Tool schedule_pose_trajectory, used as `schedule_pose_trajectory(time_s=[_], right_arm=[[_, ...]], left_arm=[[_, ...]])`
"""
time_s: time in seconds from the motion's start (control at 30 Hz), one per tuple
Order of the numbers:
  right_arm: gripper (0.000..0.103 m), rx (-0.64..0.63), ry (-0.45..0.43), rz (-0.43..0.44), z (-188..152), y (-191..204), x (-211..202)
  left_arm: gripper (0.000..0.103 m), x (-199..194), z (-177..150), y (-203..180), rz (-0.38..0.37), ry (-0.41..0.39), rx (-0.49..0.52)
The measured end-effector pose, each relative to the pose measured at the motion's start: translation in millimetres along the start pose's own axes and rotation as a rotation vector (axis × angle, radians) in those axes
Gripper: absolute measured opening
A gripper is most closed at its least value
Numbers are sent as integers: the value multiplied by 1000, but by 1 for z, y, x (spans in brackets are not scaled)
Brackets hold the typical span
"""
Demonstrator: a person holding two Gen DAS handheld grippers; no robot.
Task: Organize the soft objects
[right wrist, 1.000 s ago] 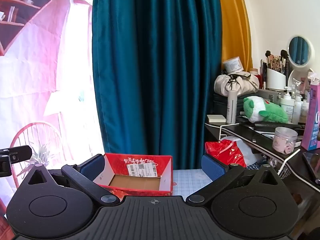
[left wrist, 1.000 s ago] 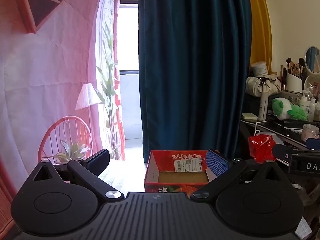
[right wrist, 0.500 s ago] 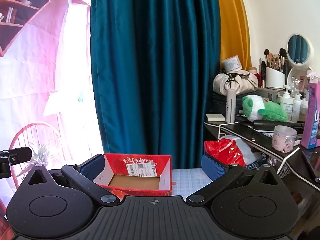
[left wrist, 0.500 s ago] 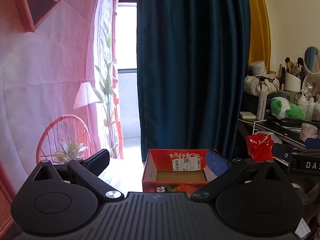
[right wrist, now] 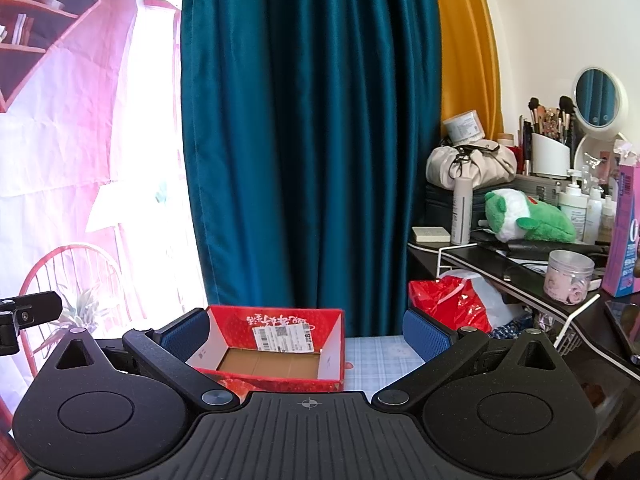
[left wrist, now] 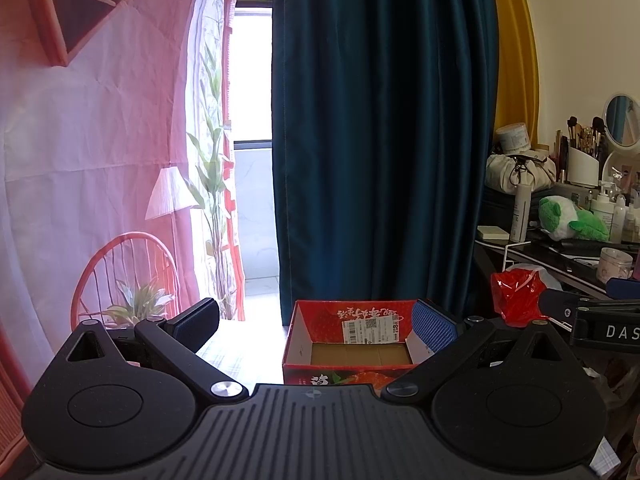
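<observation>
Hovering with left gripper (left wrist: 316,326) and right gripper (right wrist: 306,330) both spread wide, empty; red box (right wrist: 276,346) sitting between the fingers, probably empty.

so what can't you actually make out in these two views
- Red box: its near floor and front wall are hidden by the right gripper body in the right wrist view.
- Green plush toy: its underside lies behind clutter on the desk; the face cannot be seen.
- Pink carton: cut off by the frame's right edge.
- Label on the box: print too small to read, left wrist view.
</observation>
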State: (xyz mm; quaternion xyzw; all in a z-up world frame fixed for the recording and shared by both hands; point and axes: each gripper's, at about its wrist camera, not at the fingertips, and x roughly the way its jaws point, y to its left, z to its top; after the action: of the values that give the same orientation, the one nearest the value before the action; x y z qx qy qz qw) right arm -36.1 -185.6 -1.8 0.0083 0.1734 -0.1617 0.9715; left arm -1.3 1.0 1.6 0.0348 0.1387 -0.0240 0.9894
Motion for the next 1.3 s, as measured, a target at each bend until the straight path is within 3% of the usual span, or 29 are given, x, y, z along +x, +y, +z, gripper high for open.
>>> schedule_pose_trajectory(time_s=[1.3], right_arm=[[103, 1, 8, 1, -2, -1, 2]], left_arm=[[103, 1, 0, -1, -8, 1, 0]])
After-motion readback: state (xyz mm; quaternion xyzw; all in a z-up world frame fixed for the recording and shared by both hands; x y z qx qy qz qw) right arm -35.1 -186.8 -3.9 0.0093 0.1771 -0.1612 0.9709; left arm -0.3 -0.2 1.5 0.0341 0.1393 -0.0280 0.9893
